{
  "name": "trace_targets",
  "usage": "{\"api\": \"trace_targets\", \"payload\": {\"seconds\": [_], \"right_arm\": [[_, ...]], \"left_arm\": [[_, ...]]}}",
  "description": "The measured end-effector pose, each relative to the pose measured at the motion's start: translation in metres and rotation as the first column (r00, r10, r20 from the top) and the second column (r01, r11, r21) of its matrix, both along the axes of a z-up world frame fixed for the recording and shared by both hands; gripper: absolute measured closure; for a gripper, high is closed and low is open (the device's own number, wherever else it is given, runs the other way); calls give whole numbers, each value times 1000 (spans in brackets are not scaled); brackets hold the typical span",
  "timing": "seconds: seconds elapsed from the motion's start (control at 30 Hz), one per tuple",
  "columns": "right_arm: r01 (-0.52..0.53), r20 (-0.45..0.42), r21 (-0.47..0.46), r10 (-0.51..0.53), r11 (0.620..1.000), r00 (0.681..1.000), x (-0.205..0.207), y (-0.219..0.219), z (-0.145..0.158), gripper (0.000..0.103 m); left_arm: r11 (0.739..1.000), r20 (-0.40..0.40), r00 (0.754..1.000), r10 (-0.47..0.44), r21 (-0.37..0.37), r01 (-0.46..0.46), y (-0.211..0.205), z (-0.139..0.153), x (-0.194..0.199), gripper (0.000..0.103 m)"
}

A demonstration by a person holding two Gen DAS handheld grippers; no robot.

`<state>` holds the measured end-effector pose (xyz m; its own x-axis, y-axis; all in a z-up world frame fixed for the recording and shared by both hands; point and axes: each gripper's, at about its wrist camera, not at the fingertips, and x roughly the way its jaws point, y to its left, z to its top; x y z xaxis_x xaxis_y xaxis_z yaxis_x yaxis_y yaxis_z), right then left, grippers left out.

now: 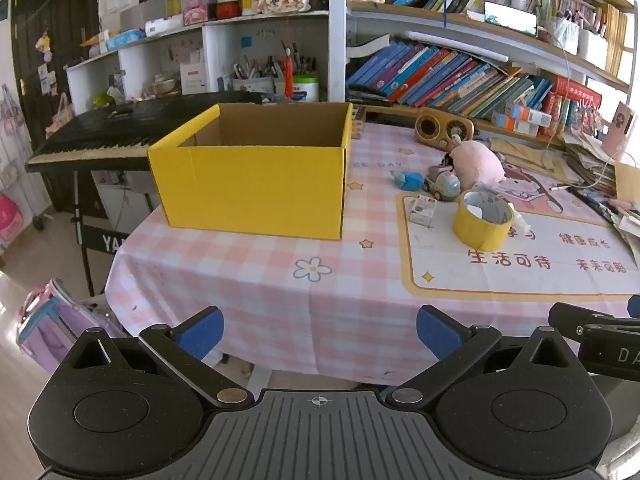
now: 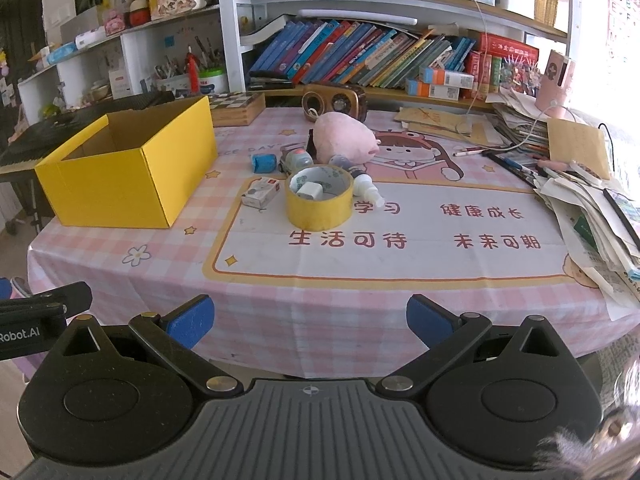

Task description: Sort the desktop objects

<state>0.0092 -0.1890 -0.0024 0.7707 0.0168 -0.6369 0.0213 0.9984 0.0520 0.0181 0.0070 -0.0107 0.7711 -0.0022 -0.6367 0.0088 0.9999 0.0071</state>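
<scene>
An open yellow cardboard box point(image 1: 256, 188) point(image 2: 120, 184) stands empty on the left of the pink checked tablecloth point(image 1: 280, 300) point(image 2: 360, 304). To its right lies a cluster: a yellow tape roll point(image 1: 482, 220) point(image 2: 319, 197) with a white plug inside, a small white carton point(image 1: 423, 210) point(image 2: 260, 193), a blue sharpener point(image 1: 408, 181) point(image 2: 264, 162), a grey toy car point(image 1: 443, 186) point(image 2: 295, 160), a pink plush point(image 1: 478, 166) point(image 2: 344, 142) and a small white bottle point(image 2: 370, 190). My left gripper point(image 1: 320, 334) and right gripper point(image 2: 310, 322) both hover open at the table's near edge, nothing between their blue pads.
A wooden radio point(image 2: 334, 100) and a chessboard box point(image 2: 236, 108) sit at the back of the table. Paper and book piles point(image 2: 580, 184) crowd the right side. A black keyboard point(image 1: 120, 132) stands left of the table, bookshelves behind, a bag point(image 1: 52, 320) on the floor.
</scene>
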Motion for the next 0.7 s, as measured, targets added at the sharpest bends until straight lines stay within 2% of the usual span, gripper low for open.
{"api": "trace_targets", "payload": {"seconds": [0.7], "right_arm": [[-1, -2, -1, 1, 1000, 1000, 1, 1, 0, 0]], "left_arm": [[1000, -3, 1000, -5, 5, 5, -2, 0, 1, 0]]}}
